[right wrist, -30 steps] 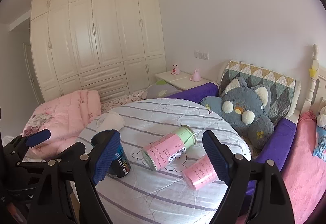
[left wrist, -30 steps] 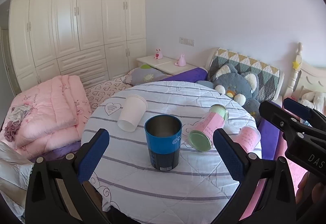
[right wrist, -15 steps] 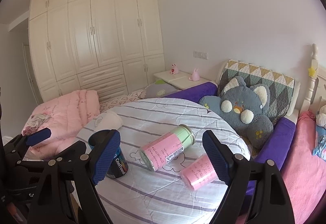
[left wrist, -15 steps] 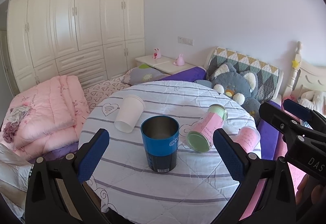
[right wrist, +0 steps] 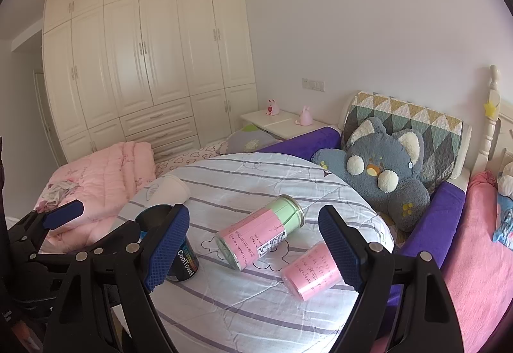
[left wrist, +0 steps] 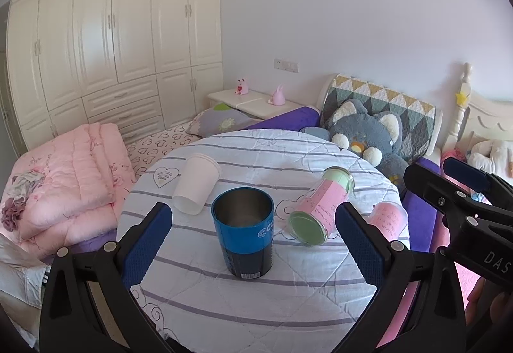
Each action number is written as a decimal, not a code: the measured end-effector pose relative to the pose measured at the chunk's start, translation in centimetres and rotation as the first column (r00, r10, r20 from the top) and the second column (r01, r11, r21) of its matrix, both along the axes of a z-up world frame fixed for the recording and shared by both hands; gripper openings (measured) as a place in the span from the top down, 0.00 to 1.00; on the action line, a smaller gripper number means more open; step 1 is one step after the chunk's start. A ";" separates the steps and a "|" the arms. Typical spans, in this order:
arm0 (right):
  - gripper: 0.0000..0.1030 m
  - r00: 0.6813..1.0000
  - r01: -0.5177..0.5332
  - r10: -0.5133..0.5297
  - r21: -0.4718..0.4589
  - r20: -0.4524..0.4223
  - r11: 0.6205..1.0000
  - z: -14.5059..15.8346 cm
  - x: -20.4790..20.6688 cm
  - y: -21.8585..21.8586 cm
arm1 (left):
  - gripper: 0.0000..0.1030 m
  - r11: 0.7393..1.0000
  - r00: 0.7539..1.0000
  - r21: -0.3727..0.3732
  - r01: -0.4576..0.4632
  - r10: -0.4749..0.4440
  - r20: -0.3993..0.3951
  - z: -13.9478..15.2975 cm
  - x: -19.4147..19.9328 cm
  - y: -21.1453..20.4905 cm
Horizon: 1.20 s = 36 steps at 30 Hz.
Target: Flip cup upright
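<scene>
Both claws, left (left wrist: 250,244) and right (right wrist: 253,244), spread, empty. White cup (left wrist: 196,186) lay on side on worktop (left wrist: 256,308): probably light, thin, crushable; grip mid-wall gently.

1. The left hand-held gripper (left wrist: 250,240) is level and points forward, its blue-padded fingers (left wrist: 146,240) spread wide with nothing between them.
2. The right hand-held gripper (right wrist: 253,248) sits just beside it on the right, its fingers (right wrist: 341,248) equally wide apart and gripping nothing.
</scene>
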State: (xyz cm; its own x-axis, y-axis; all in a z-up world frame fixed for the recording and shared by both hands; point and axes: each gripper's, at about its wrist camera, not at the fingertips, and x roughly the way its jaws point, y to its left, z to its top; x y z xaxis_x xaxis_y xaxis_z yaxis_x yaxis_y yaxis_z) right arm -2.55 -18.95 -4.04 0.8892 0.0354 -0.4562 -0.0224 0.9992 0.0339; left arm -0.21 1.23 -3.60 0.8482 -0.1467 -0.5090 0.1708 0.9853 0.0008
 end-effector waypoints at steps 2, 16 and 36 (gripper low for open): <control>0.18 1.000 0.001 -0.001 -0.001 0.000 1.000 0.0 0.0 0.0 | 0.00 1.000 1.000 -0.006 0.005 -0.005 -0.002 -0.1 0.2 0.0; 0.18 1.000 0.000 0.000 0.001 -0.013 1.000 -0.1 0.6 -0.1 | 0.00 1.000 1.000 -0.009 0.016 -0.016 -0.001 -0.3 0.5 -0.3; 0.18 0.999 -0.009 0.009 0.002 -0.046 1.000 -1.0 1.4 -0.1 | 0.00 1.000 1.000 0.024 0.005 -0.004 -0.029 -1.5 1.2 -0.2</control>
